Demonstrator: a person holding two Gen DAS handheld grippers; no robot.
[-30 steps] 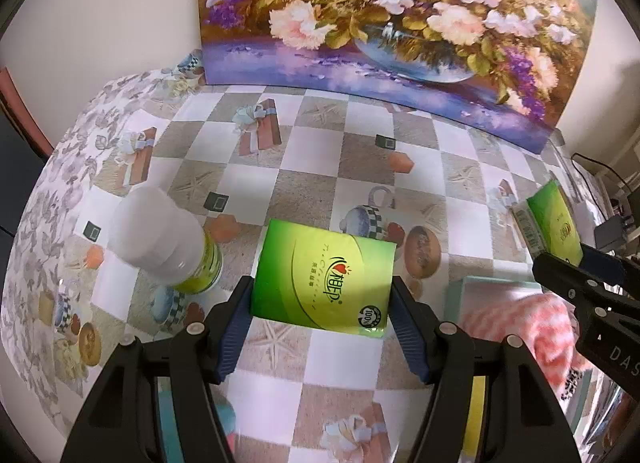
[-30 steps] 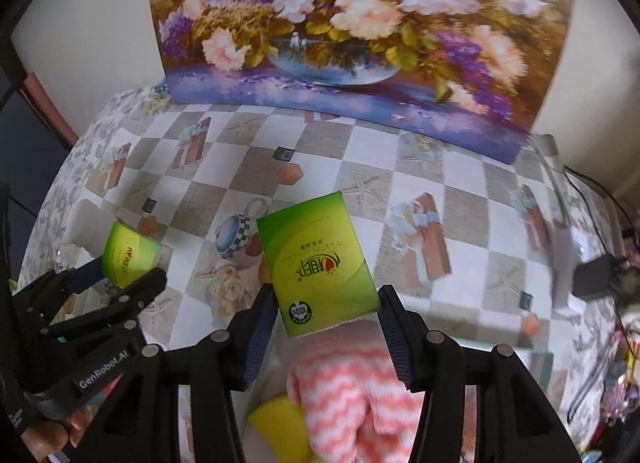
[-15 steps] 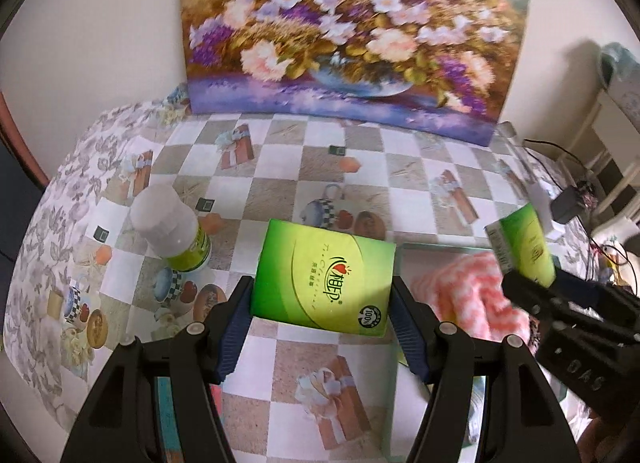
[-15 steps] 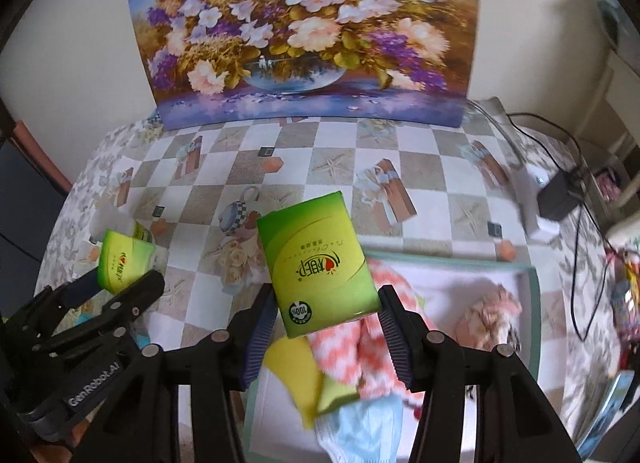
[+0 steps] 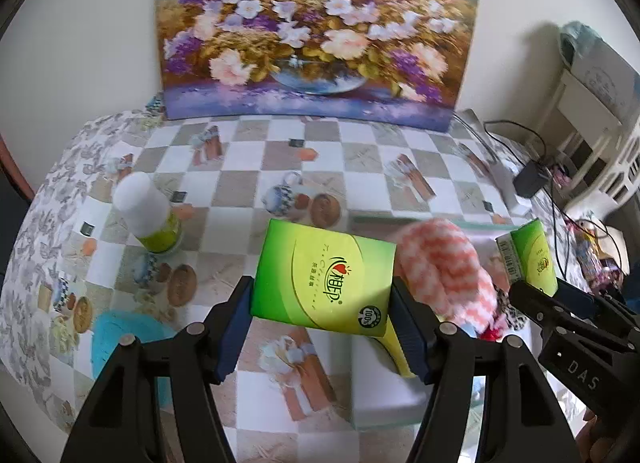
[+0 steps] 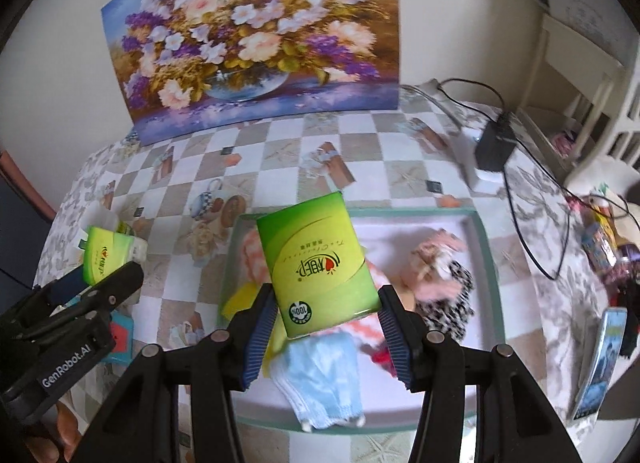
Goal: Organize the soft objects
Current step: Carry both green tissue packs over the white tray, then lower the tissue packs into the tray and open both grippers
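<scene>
**Two green tissue packs held above the bench and the tray**

The left tissue pack [image 5: 326,277] is a green soft pack in the lower middle of the left wrist view. The left gripper [image 5: 323,311] holds it: its blue-padded fingers [image 5: 237,317] press on both short sides of the pack. This pack hangs above the checkered bench [image 5: 248,167], just left of the tray.

The right tissue pack [image 6: 318,265] is the same kind of green pack, in the middle of the right wrist view, with the printed text upside down. The right gripper [image 6: 326,313] clamps its lower end between its fingers [image 6: 261,323]. It hangs over the left half of the tray [image 6: 486,263], which is a shallow tray with a pale green rim.

In the tray lie several soft things. A pink and white zigzag cloth [image 5: 444,267] lies under and beside the packs. A light blue face mask [image 6: 320,371] lies at the lower edge of the tray. A yellow piece [image 6: 236,299] shows at the left side of the tray. A black and white spotted cloth [image 6: 448,303] lies to the right, and a pale pink crumpled thing [image 6: 434,253] is just above it; this part is blurred.

On the bench at the left of the left wrist view stands a bottle with a white cap [image 5: 146,209]. A turquoise thing [image 5: 120,337] lies in the lower left. A flower painting [image 5: 316,35] leans on the wall at the top of the frame. A black adapter with a cable [image 6: 496,145] lies at the upper right in the right wrist view.
</scene>
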